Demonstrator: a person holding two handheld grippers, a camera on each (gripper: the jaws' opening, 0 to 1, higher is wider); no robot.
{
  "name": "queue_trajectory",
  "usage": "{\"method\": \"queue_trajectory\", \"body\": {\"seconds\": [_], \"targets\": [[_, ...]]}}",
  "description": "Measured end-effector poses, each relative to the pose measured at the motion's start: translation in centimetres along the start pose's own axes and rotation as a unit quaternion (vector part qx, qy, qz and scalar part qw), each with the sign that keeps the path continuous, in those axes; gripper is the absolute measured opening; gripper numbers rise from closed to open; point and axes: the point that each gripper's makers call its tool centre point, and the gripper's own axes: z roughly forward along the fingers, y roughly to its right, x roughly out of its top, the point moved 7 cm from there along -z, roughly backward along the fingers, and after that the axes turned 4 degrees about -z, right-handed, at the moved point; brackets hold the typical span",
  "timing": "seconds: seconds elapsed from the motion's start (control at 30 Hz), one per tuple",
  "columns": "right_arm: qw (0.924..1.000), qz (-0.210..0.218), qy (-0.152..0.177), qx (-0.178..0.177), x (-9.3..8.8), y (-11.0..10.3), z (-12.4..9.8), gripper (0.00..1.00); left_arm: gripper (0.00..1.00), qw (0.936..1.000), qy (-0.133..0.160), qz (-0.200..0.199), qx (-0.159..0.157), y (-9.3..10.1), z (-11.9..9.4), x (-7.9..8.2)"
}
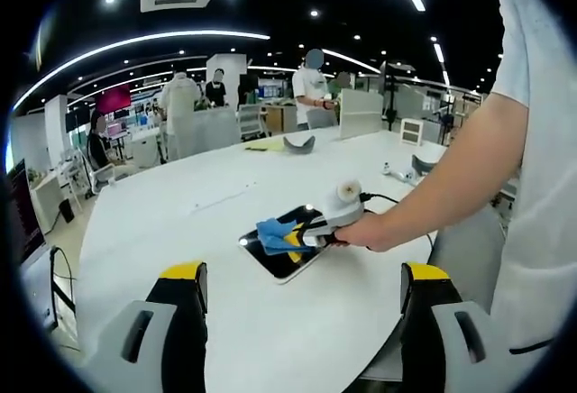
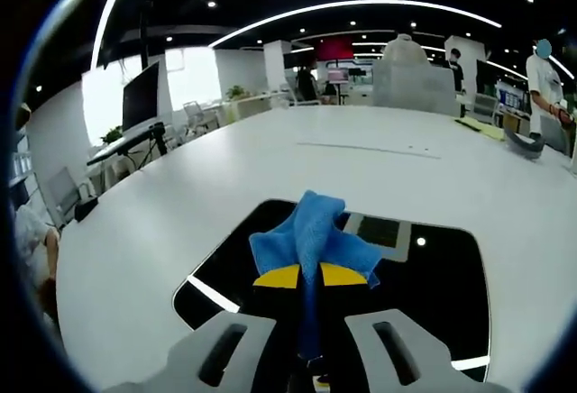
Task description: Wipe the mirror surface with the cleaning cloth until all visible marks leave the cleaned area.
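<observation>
While the left claw (image 1: pixel 302 307) hovers above the near edge of the white desk (image 1: pixel 180 222) with its jaws spread wide and nothing between them, the mirror (image 1: pixel 287 262) lies flat on the desk just beyond it. On the mirror rests the blue cleaning cloth (image 1: pixel 273 234), pinched in the right claw (image 1: pixel 302 238), which a person's hand (image 1: pixel 365 231) holds. Seen from the right gripper view, the right claw (image 2: pixel 309 276) is closed on the cleaning cloth (image 2: pixel 311 231), pressed against the dark mirror (image 2: pixel 424 285), which reflects ceiling lights.
</observation>
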Motion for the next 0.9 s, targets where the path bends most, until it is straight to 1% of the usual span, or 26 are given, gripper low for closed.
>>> {"method": "queue_trajectory", "body": {"seconds": [0.47, 0.67, 0.73, 0.9], "targets": [[0.9993, -0.014, 0.0, 0.035, 0.4, -1.8, 0.7, 0.01, 0.89, 1.0, -0.001, -0.003, 0.003, 0.2, 0.0, -0.2], [0.9989, -0.017, -0.003, 0.043, 0.4, -2.6, 0.9, 0.01, 0.89, 1.0, 0.0, -0.001, 0.006, 0.2, -0.1, -0.1], [0.9987, -0.019, -0.002, 0.047, 0.4, -2.8, 0.9, 0.01, 0.89, 1.0, 0.004, -0.004, 0.004, 0.3, 0.0, -0.1], [0.9981, -0.022, -0.002, 0.058, 0.4, -3.2, 0.9, 0.01, 0.89, 1.0, 0.001, -0.004, 0.002, 0.5, 0.1, -0.3]]}}
